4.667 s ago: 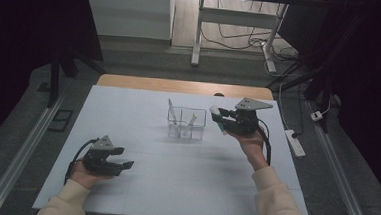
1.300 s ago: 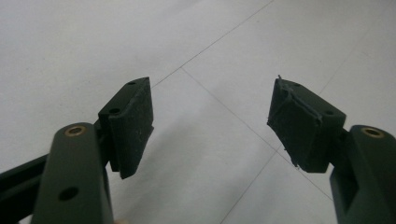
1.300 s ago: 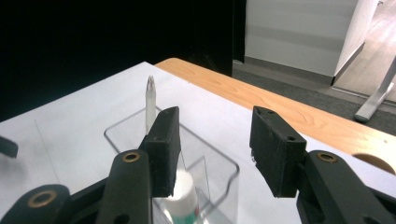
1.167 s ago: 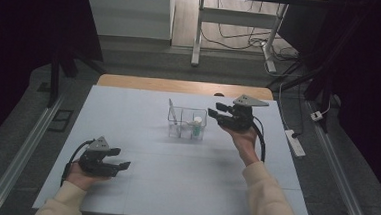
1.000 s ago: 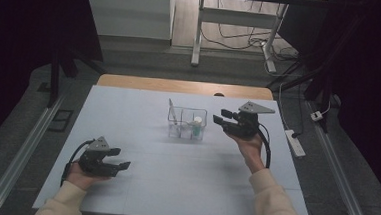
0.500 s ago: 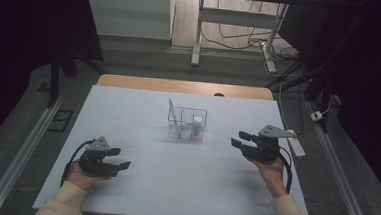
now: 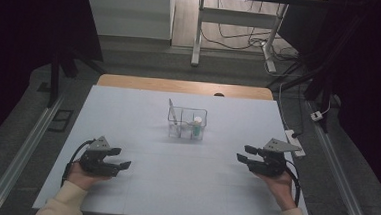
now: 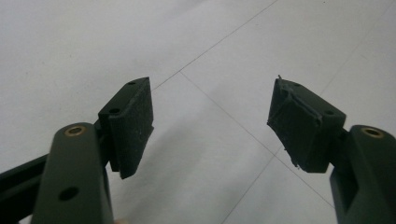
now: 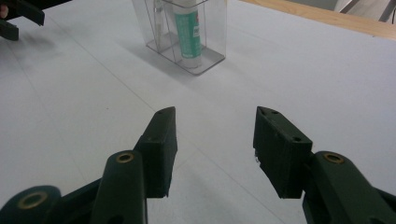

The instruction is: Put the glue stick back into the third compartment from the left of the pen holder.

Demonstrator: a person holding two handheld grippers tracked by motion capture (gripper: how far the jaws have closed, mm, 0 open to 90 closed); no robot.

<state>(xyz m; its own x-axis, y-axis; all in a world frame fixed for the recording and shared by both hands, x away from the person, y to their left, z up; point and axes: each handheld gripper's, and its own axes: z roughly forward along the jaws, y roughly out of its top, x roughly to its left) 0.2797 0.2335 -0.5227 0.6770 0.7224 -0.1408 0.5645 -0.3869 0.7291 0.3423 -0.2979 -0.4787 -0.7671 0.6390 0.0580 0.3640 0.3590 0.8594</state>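
A dim room lies beyond the table point(image 7: 128, 113), with a grey floor, a white desk frame point(image 7: 199, 28) and loose cables point(image 7: 243, 38) at the far side. The table's white sheet covers all but a wooden strip point(image 7: 180, 86) along the far edge; thin seam lines cross the sheet. Near the middle, slightly toward the far side, stands a clear plastic organizer point(image 7: 187, 122), its compartments side by side along the left-right line. In its right compartment a green-and-white tube point(image 7: 197, 127) stands upright, long axis vertical, white cap up; a thin clear piece point(image 7: 173, 114) leans in the left compartment. The left gripper point(image 7: 117, 159) rests low at the near left, jaws apart and empty, pointing right. The right gripper point(image 7: 242, 159) sits at the near right, well apart from the organizer, jaws spread with nothing between them, pointing left.
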